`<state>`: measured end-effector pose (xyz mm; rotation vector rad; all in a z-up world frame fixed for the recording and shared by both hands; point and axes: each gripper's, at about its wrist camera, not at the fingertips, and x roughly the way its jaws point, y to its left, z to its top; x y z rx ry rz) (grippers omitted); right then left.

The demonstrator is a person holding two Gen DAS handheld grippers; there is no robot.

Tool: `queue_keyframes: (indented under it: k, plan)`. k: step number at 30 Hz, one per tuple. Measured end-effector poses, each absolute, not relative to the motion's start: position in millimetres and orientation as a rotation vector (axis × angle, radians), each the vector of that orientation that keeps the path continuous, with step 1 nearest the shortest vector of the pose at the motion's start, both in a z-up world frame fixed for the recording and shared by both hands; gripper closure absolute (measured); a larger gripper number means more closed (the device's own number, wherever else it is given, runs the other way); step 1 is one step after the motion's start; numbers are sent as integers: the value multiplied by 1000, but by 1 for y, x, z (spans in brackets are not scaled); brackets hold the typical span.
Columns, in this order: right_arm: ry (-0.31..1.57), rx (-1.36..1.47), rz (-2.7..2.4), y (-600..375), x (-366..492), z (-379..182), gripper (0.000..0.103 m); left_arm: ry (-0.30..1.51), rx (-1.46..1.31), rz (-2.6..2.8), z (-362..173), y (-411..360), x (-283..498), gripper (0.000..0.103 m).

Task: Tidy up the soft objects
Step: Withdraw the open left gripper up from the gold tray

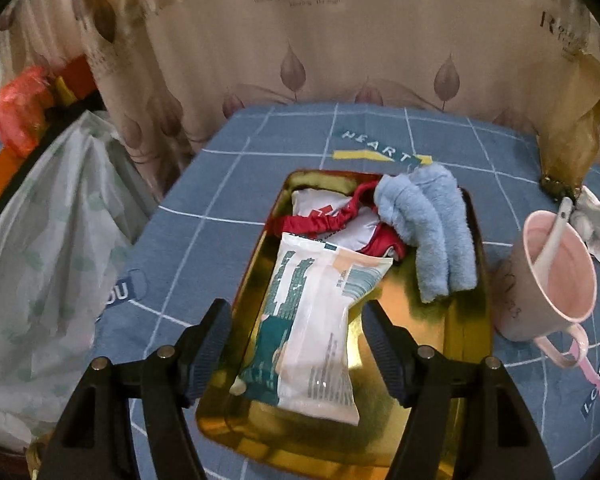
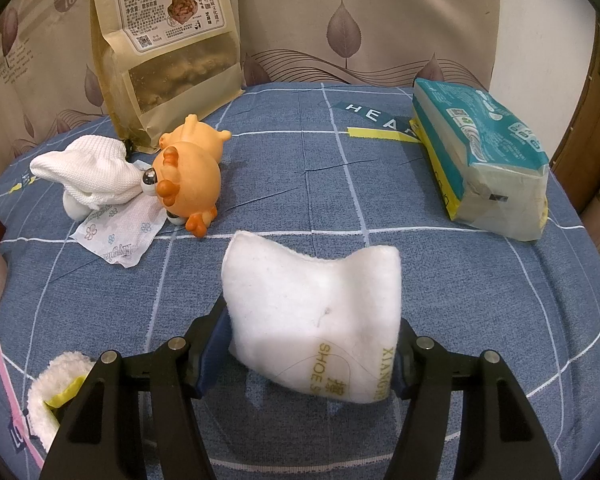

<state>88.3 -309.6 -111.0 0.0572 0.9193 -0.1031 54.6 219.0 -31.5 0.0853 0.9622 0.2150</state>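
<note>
A gold tray (image 1: 452,364) on the blue checked tablecloth holds a white-and-teal tissue pack (image 1: 316,328), a light blue towel (image 1: 432,232) and a red-and-white cloth item (image 1: 332,216). My left gripper (image 1: 296,344) is open above the tray's near end, its fingers on either side of the tissue pack without touching it. My right gripper (image 2: 308,352) is shut on a white shoe-polishing pad (image 2: 316,312) printed with yellow letters and holds it above the cloth.
A pink mug (image 1: 556,276) with a spoon stands right of the tray. An orange toy (image 2: 192,176), white cloth (image 2: 88,176), wet-wipe sachet (image 2: 116,236), snack bag (image 2: 168,48) and teal tissue pack (image 2: 484,160) lie on the table. A fluffy white item (image 2: 56,388) is near left.
</note>
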Motion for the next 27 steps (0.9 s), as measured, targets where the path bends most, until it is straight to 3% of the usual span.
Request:
queue_keyframes:
  k: [10,27]
  plan:
    - [917,48,-104,-310,89,-111,45,879,168,246,-20,206,26,34]
    - [904,-5,-129,-299,86,-104,55,838,21,301,-26,242,17,34]
